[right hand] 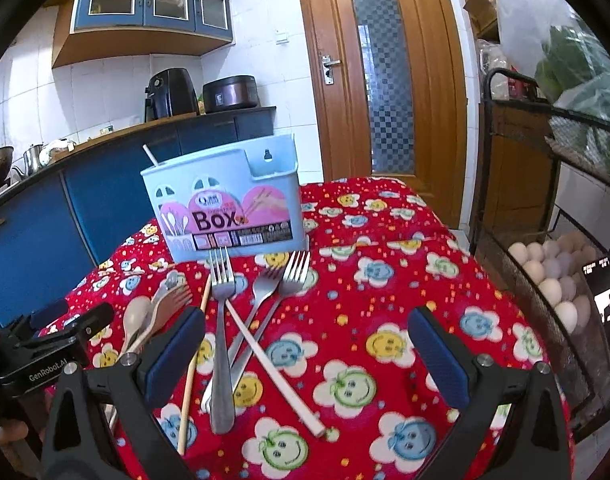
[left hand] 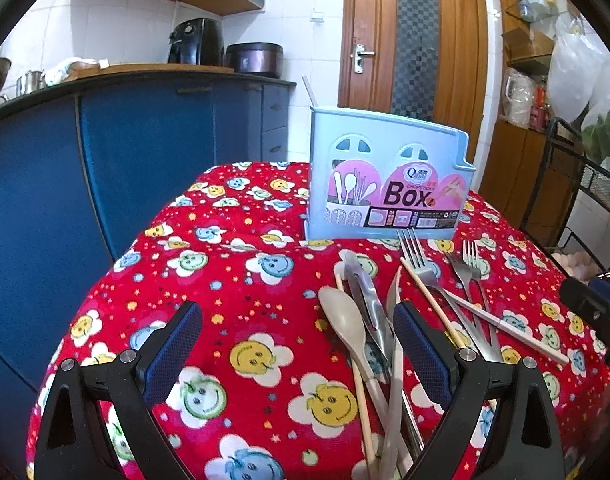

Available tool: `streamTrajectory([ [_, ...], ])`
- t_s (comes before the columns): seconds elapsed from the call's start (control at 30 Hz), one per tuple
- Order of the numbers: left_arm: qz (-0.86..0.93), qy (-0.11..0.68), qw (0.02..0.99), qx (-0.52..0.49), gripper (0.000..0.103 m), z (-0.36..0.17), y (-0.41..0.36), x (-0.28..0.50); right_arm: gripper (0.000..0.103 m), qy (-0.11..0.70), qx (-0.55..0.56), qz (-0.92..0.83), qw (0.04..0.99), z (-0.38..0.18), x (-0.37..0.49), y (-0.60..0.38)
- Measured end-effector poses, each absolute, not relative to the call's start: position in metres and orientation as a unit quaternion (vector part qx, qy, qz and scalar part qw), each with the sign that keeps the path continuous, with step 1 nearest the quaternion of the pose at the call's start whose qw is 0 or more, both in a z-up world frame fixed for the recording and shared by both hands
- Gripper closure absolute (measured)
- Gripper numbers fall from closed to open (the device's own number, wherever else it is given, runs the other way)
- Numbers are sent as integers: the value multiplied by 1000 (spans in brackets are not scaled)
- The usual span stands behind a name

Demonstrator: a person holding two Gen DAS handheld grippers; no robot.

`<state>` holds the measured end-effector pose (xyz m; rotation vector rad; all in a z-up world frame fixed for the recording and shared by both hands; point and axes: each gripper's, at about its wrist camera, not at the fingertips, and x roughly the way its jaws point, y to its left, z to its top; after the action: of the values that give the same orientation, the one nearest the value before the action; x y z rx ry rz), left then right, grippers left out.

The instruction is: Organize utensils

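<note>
The left gripper [left hand: 297,344] has its jaws wide apart and holds nothing; between its blue pads [left hand: 177,344] there is only the red tablecloth with smiley flowers [left hand: 241,280]. Its right-hand finger stands just beside a heap of utensils at about 3 o'clock from the gap: a beige spoon [left hand: 343,320], metal tongs [left hand: 365,300] and a wooden chopstick [left hand: 429,296] lie crossing one another, and some handles pass under the finger. Farther out, at 1 o'clock, a fork [left hand: 415,250] and a second fork [left hand: 471,258] point their tines toward the light blue chopsticks box [left hand: 389,176], which stands upright near the far edge of the table, with one white chopstick [left hand: 309,90] sticking out at its left corner. The right gripper [right hand: 307,344] is also open wide and empty. Near its left-hand finger, at 10 o'clock from the gap, three forks lie with tines toward the box: the nearest fork [right hand: 221,320] is crossed by a white chopstick [right hand: 273,364], and two more forks [right hand: 293,276] lie just to the right of it. A bamboo chopstick [right hand: 193,364] lies partly behind the left finger, and a brown spoon [right hand: 173,300] rests at 9 o'clock. At 3 o'clock, off the table, a wire basket holds eggs [right hand: 545,276].
</note>
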<state>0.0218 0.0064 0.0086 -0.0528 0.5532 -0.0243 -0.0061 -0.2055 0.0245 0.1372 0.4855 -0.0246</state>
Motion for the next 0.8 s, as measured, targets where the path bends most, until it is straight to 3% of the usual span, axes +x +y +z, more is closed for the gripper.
streamTrajectory([
  [0.5,-49,304,951,6,7,28,-9,46,0,295,54,12,954,38,34,-214],
  [0.8,-96,335,934,78,9,26,-51,69,13,341,35,37,939,40,66,-215],
])
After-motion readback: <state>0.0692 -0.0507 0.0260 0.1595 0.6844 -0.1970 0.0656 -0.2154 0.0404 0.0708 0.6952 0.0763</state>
